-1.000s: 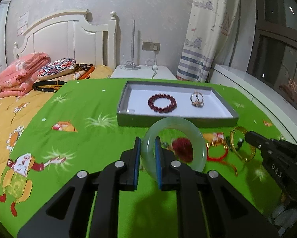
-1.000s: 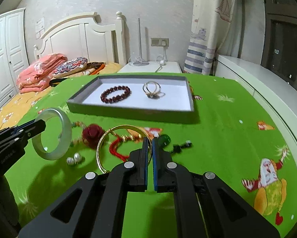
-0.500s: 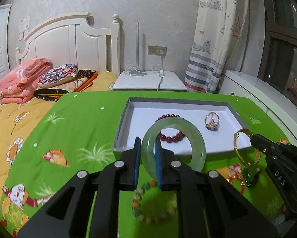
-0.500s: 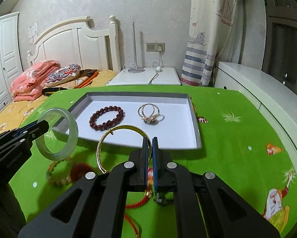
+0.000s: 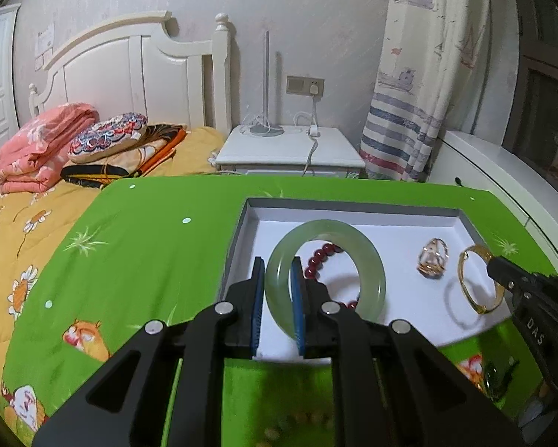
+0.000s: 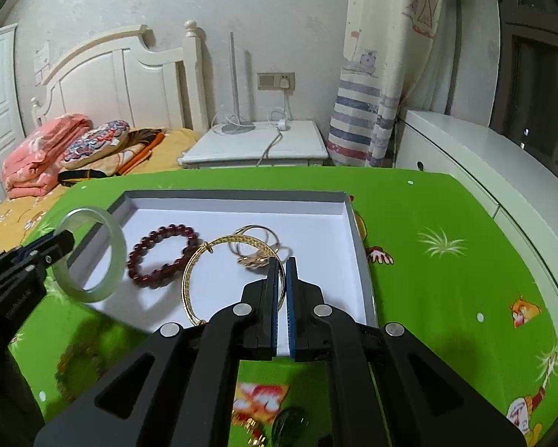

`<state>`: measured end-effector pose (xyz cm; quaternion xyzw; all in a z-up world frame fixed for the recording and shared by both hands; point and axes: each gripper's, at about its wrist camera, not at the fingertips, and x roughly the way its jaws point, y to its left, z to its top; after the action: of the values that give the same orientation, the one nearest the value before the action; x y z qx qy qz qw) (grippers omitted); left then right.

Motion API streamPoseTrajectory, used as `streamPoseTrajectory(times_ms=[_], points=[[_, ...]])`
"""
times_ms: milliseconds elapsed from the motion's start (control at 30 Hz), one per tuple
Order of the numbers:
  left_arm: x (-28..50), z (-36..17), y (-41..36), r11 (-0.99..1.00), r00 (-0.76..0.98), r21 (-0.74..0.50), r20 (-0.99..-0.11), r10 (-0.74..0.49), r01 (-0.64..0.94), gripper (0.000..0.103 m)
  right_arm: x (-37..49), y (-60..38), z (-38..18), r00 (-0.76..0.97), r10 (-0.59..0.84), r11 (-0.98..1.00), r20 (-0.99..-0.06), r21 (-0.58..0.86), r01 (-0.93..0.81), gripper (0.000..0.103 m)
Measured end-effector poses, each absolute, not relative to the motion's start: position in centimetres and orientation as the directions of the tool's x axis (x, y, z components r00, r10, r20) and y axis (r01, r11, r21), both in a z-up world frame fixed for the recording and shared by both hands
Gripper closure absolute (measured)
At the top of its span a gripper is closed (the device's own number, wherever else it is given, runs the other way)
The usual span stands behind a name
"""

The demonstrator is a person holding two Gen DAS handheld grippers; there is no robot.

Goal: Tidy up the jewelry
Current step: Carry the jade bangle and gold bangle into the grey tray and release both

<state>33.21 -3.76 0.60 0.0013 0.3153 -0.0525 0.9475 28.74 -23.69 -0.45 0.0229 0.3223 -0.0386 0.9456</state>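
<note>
Both grippers have carried their loads forward from the loose pile to above the shallow grey tray with its white floor [image 5: 357,206]. The left gripper [image 5: 277,298] has its jaws clenched on the pale green jade bangle [image 5: 368,257], the right gripper [image 6: 281,290] on the thin gold bangle [image 6: 193,264]. Both hang over the dark red bead bracelet [image 6: 144,253] and gold rings [image 5: 433,259], so release looks next.

The tray [image 6: 357,246] held most of its free white floor along the far wall and in the right half near the right wall. A red bead bracelet [image 6: 161,251] lay left of centre and a pair of gold rings [image 6: 254,251] at centre. The jade bangle [image 5: 325,273] and gold bangle [image 6: 219,275], each clamped in a gripper, hung over the near edge. The green cloth [image 6: 446,260] right of the tray lay bare.
</note>
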Motion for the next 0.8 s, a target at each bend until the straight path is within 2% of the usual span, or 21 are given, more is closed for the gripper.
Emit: streamPoseTrajectory(times_ms=[267, 700, 733, 767, 800], points=[[35.8, -0.8, -3.5, 0.996, 0.760, -0.026, -0.646, -0.080, 0.082, 0.089, 30.9, -24.1, -2.3, 0.728, -0.059, 0.995, -0.683, 0.014, 0.094, 0.098], [35.7, -1.4, -2.6, 0.999, 0.770, -0.009, -0.637, -0.038, 0.041, 0.088, 31.7, -24.2, -2.9, 0.715, -0.046, 0.996, -0.697, 0.027, 0.090, 0.096], [35.5, -1.3, -2.5, 0.999, 0.774, -0.008, -0.632, -0.036, 0.040, 0.079, 31.7, -24.1, -2.9, 0.716, -0.043, 0.996, -0.697, 0.028, 0.088, 0.095], [35.2, -1.1, -2.5, 0.999, 0.778, -0.011, -0.627, -0.039, 0.041, 0.064, 31.7, -24.1, -2.9, 0.716, -0.041, 0.996, -0.697, 0.031, 0.087, 0.088], [34.8, -0.8, -2.4, 0.999, 0.790, -0.011, -0.612, -0.036, 0.037, 0.058, 31.6, -24.2, -2.8, 0.719, -0.038, 0.996, -0.694, 0.035, 0.086, 0.075]])
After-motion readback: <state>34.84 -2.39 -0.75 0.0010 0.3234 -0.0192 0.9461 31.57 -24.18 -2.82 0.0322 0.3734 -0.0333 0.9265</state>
